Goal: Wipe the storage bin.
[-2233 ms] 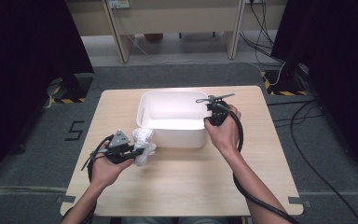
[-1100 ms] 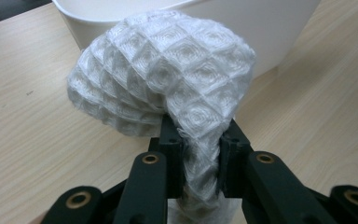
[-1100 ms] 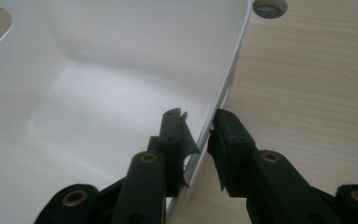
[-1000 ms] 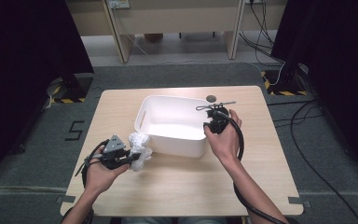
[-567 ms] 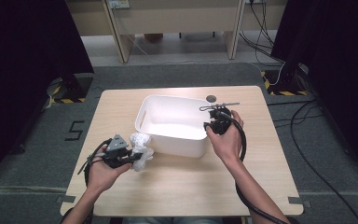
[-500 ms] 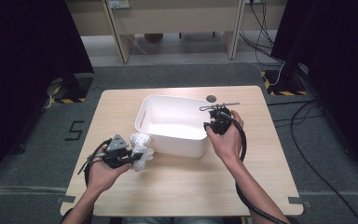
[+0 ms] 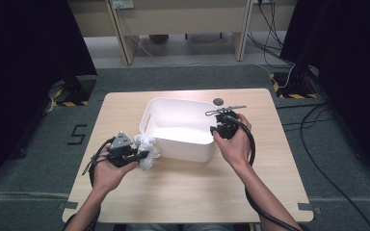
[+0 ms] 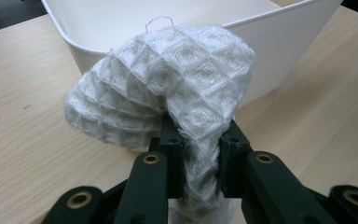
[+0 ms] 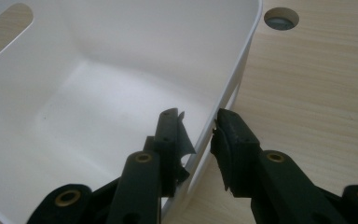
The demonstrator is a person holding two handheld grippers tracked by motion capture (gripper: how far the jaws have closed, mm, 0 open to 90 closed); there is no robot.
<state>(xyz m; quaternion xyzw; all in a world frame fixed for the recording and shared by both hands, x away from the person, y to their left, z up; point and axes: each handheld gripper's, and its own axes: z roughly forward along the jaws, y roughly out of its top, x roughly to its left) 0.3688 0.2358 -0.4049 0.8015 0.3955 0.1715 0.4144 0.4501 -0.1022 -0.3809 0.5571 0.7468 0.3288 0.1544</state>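
Note:
A white plastic bin stands skewed at the middle of the wooden table. My right gripper straddles the bin's right wall, one jaw inside and one outside, and its pads pinch the wall just below the rim; right gripper. My left gripper sits at the bin's near-left corner, shut on a white quilted cloth. In the left gripper view the cloth bulges above my left gripper and droops to the left, in front of the bin's outer wall.
A round cable hole is in the tabletop just behind the bin; it shows as the hole beyond the rim. The bin has a slot handle in its left end. Bare wood lies in front of and to the right of the bin.
Since the earliest frame the bin has turned askew and shifted slightly nearer, together with my right gripper. Over the last second nothing visibly moves.

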